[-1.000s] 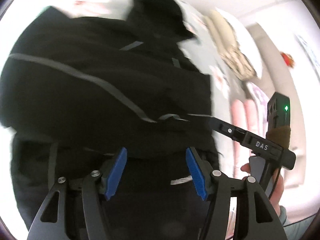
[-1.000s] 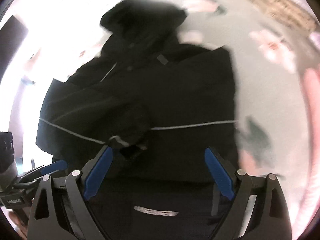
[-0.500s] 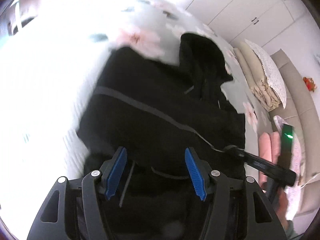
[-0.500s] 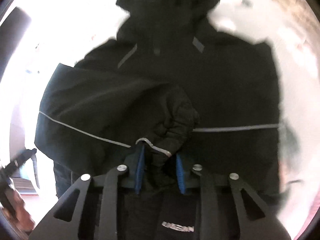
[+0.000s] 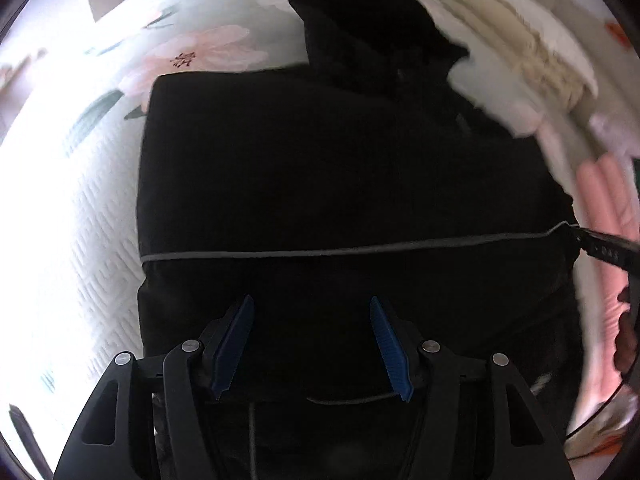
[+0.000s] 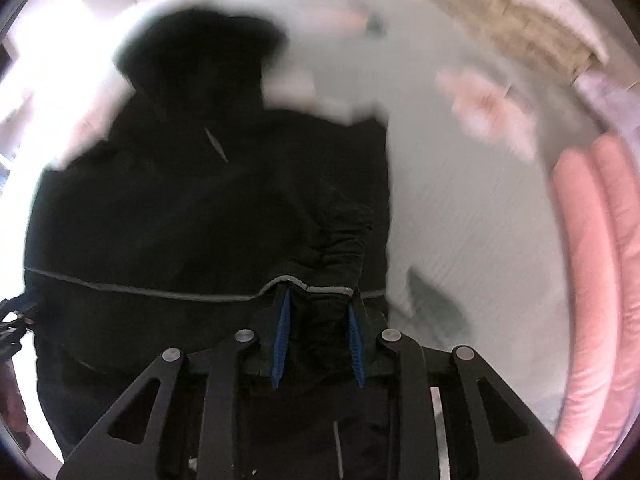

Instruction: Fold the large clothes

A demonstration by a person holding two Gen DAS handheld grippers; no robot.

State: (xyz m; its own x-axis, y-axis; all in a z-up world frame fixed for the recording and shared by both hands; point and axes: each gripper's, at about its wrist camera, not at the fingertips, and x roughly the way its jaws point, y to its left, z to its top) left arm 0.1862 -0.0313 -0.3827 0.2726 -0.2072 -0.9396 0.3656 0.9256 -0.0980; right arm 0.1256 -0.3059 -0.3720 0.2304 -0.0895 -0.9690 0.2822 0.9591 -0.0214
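Right gripper [image 6: 318, 300]: the two blue-padded fingers [image 6: 283, 332] stand close together, clamped on the bunched cuff of a sleeve [image 6: 332, 240], whose grey reflective band sits just at the fingertips. The sleeve is folded inward over the body of the black jacket [image 6: 180, 208]; it runs from the cuff up across the right part of the garment.

Left gripper [image 5: 310, 320]: the blue fingers [image 5: 236, 340] are spread wide apart and grip nothing; they hover over the lower half of the jacket [image 5: 320, 160], below the thin grey reflective stripe [image 5: 320, 253] that crosses the garment from side to side.

The jacket lies flat on the bed cover [image 5: 80, 220], hood [image 5: 360, 24] pointing toward the far edge of the bed. In the left wrist view its left side forms a straight vertical edge, and at the right end of the stripe the tip of the right gripper [image 5: 604, 246] touches the fabric.

The cover is pale, quilted, and printed with pink flowers and grey-green leaves; it shows bare on both sides of the garment. At the far right edge of the bed lies a stack of folded cream bedding [image 6: 508, 20]. Along the right edge lie long pink rolls [image 6: 592, 260]. Both views are motion-blurred, the right one more strongly.
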